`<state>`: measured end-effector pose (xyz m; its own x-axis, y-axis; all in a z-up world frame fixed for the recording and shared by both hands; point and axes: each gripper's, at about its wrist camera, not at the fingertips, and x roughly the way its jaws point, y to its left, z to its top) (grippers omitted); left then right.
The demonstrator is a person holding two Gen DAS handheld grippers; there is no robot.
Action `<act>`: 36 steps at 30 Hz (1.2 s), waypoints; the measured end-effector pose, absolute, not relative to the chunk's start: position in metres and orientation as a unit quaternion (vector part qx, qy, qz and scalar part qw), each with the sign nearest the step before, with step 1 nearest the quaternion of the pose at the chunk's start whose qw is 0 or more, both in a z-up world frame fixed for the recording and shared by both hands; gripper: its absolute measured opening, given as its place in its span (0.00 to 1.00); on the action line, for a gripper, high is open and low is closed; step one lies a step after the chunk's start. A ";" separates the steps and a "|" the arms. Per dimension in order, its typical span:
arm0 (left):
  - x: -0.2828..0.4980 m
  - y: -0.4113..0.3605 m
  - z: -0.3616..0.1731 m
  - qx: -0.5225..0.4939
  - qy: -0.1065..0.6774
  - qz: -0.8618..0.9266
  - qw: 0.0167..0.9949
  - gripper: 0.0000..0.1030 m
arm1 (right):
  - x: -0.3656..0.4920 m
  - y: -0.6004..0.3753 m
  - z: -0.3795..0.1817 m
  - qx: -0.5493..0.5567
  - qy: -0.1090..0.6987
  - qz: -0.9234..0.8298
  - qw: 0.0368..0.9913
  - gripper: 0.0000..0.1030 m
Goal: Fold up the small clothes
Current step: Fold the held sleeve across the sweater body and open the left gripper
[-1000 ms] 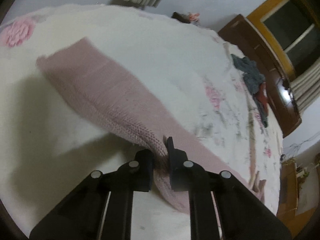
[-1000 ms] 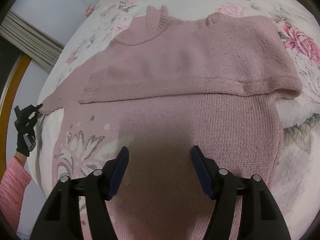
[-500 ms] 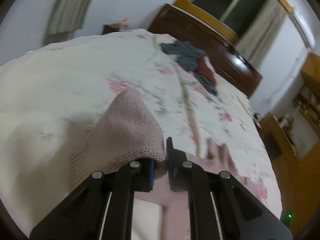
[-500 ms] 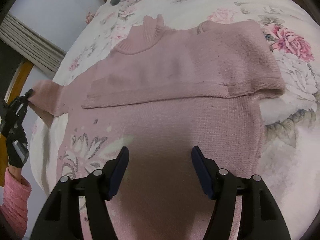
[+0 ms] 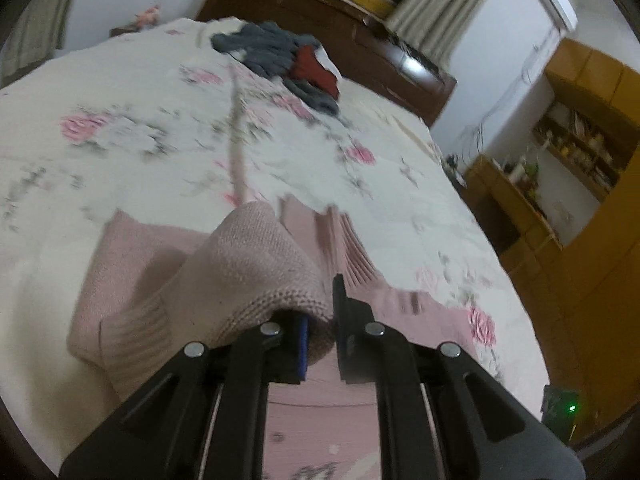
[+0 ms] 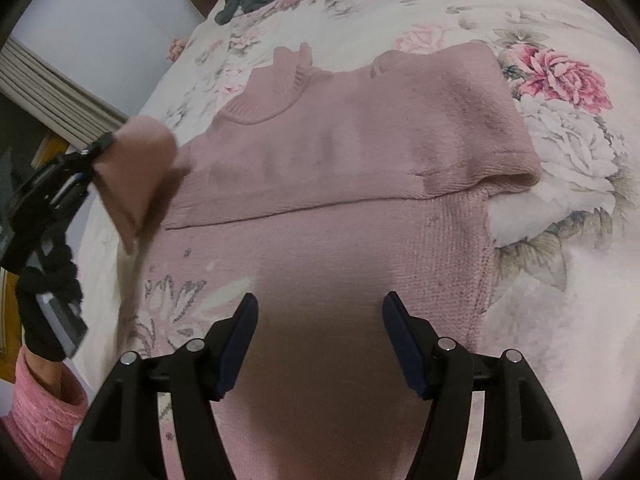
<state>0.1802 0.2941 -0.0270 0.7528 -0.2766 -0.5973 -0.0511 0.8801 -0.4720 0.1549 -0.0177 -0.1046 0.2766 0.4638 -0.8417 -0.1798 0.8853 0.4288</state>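
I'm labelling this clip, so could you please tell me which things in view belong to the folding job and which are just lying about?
In the job:
- pink sweater
- its sleeve, pinched in the left gripper
- right gripper, open above the sweater

Lying about:
- grey and red clothes pile
- floral bedspread

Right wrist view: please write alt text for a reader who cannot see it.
A pink sweater lies flat on a floral bedspread, one sleeve already folded across its chest. The open right gripper hovers above its lower part, while the left gripper lifts the other sleeve.
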 end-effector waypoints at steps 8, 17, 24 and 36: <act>0.211 0.263 -0.097 -0.224 0.420 -0.055 0.877 0.09 | 0.154 -0.027 -0.109 0.137 0.567 0.201 0.787 0.63; 0.208 0.266 -0.137 -0.234 0.479 -0.094 0.841 0.15 | 0.163 -0.013 -0.106 0.131 0.572 0.202 0.784 0.64; 0.148 0.306 -0.103 -0.255 0.457 -0.167 0.835 0.37 | 0.190 0.028 -0.078 0.125 0.560 0.245 0.782 0.64; 0.171 0.402 -0.115 -0.200 0.471 0.031 0.859 0.37 | 0.259 0.167 -0.097 0.075 0.611 0.255 0.745 0.73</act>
